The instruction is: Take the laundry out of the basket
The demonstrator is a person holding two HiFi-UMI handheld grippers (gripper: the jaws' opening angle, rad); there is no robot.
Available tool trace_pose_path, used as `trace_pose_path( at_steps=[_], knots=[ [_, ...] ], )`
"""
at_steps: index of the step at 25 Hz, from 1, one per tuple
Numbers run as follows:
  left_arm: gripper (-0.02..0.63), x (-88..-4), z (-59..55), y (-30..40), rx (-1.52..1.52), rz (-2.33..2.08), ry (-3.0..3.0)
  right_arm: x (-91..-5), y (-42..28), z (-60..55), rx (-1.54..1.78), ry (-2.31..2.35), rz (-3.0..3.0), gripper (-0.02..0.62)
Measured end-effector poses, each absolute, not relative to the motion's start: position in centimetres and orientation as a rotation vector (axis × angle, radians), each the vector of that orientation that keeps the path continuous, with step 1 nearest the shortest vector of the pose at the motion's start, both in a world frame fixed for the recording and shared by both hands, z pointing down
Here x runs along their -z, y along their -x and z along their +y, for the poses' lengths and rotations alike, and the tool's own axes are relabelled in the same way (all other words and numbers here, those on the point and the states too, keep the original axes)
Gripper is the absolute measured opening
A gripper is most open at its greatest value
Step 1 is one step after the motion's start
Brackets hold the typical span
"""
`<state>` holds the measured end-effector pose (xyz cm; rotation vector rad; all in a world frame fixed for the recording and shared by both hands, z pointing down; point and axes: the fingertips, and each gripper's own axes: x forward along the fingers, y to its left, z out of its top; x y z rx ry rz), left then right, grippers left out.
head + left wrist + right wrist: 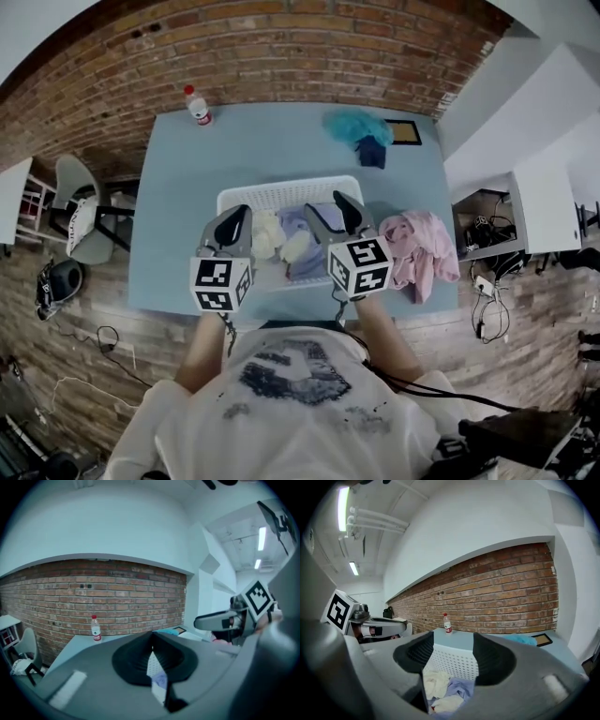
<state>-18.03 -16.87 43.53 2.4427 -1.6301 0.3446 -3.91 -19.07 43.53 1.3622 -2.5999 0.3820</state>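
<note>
A white mesh basket point(281, 193) stands in the middle of the light blue table point(178, 206). Inside it lie a cream cloth point(268, 234) and a lavender garment point(306, 255). My left gripper point(234, 223) hovers over the basket's left part, its jaws shut with nothing between them. My right gripper point(330, 214) hangs over the basket's right part with its jaws open and empty. Between the right gripper's jaws point(453, 653) I see the basket wall point(457, 665), the cream cloth point(436, 684) and the lavender garment point(461, 688) below.
A pink garment point(422, 246) lies on the table right of the basket. At the back right are a teal cloth point(356, 125), a dark blue cloth point(371, 152) and a small framed board point(405, 132). A water bottle point(198, 106) stands at the back left. A chair point(80, 211) is left of the table.
</note>
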Motion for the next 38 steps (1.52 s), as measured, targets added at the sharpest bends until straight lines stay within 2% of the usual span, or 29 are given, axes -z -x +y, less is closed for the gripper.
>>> trace_pose_path(
  at_steps=[10, 24, 38],
  knots=[
    [-0.009, -43.9, -17.2, 22.2, -0.347, -1.665, -2.409, -43.6, 8.5, -19.5, -0.36, -1.298, -2.615, 0.259],
    [-0.009, -44.4, -17.8, 22.6, -0.308, -1.657, -2.383, -44.1, 8.6, -20.1, -0.367, -1.274, -2.602, 0.259],
    [-0.009, -46.3, -19.0, 23.1, -0.352, -1.618, -2.376, -49.4, 9.7, -20.4, -0.553, -1.14, -2.462, 0.267]
  ],
)
